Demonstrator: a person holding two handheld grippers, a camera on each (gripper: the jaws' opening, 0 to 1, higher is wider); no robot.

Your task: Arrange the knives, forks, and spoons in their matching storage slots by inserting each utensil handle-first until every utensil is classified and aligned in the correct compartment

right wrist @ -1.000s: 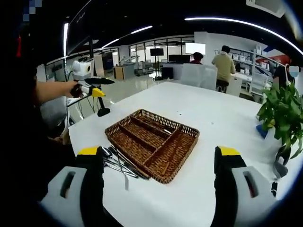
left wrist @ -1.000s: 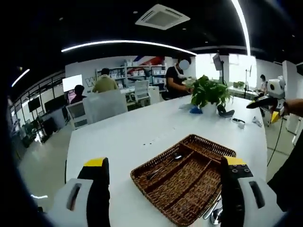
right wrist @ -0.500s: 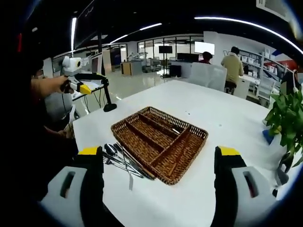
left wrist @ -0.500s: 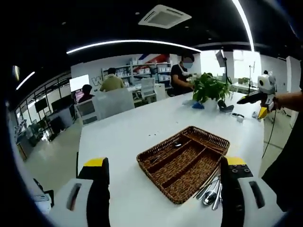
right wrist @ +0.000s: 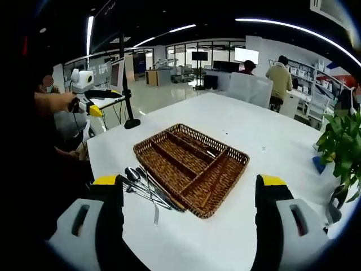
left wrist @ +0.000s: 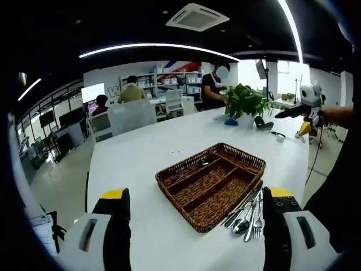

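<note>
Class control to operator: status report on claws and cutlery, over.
Left claw and right claw open, empty. Cutlery pile on table beside wicker tray, unsorted. Approach unobstructed.

I am looking down on a long white table [right wrist: 265, 141] with a brown wicker cutlery tray [right wrist: 192, 167] (divided into compartments) lying flat on it. A loose bundle of spoons, forks and knives [right wrist: 148, 192] lies on the tabletop just beside the tray's near edge. At the far end stands a potted green plant [left wrist: 247, 104], with a blue object [left wrist: 228, 121] beside it.
</note>
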